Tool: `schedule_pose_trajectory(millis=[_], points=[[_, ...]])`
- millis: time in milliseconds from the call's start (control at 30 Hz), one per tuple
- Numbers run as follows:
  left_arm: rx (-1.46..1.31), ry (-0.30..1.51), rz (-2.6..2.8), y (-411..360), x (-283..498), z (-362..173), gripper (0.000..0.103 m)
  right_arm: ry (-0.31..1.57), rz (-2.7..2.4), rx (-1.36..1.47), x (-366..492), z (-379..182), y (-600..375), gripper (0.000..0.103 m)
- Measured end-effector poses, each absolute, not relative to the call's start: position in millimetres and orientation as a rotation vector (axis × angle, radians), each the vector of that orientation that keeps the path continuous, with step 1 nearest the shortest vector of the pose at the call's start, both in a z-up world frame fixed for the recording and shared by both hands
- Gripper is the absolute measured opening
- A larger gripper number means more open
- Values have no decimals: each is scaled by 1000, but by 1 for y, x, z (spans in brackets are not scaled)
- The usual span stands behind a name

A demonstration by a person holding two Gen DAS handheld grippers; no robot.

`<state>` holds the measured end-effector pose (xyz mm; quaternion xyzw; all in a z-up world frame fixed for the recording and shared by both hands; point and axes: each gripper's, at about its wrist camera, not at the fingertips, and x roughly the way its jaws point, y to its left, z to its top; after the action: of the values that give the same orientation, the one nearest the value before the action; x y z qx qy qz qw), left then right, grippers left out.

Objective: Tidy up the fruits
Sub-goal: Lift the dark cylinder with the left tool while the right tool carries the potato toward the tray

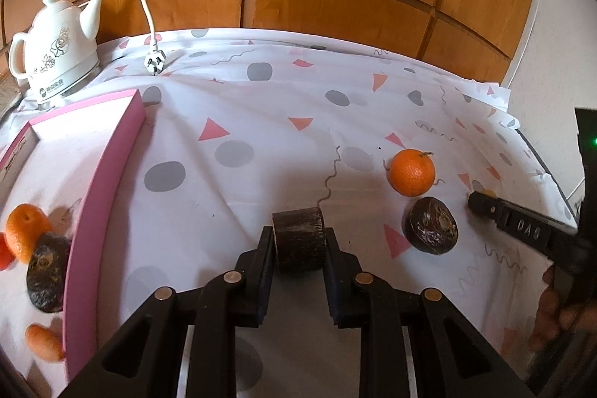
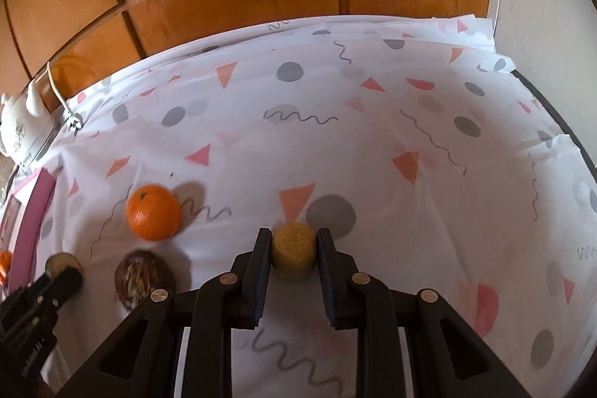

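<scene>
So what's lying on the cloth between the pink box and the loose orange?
In the left wrist view, only the left tongs gripping a dark brown chunk sit between the pink box and the orange; otherwise bare tablecloth.

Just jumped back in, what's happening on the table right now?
A person is sorting fruit with two hand-held claws. The left claw is shut on a dark brown cylindrical piece; the right claw is shut on a small yellow-brown piece. An orange and a dark round fruit remain on the tablecloth; others lie in the pink box.
</scene>
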<state>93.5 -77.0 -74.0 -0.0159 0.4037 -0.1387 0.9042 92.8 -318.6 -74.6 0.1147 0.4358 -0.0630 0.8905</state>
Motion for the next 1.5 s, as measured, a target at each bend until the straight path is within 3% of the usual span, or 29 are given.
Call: schedule_pose_trajectory(millis=[1500], points=[[-36,756,-219,-41,53,-27,24,858,-43,223,50,-58,-268,24]])
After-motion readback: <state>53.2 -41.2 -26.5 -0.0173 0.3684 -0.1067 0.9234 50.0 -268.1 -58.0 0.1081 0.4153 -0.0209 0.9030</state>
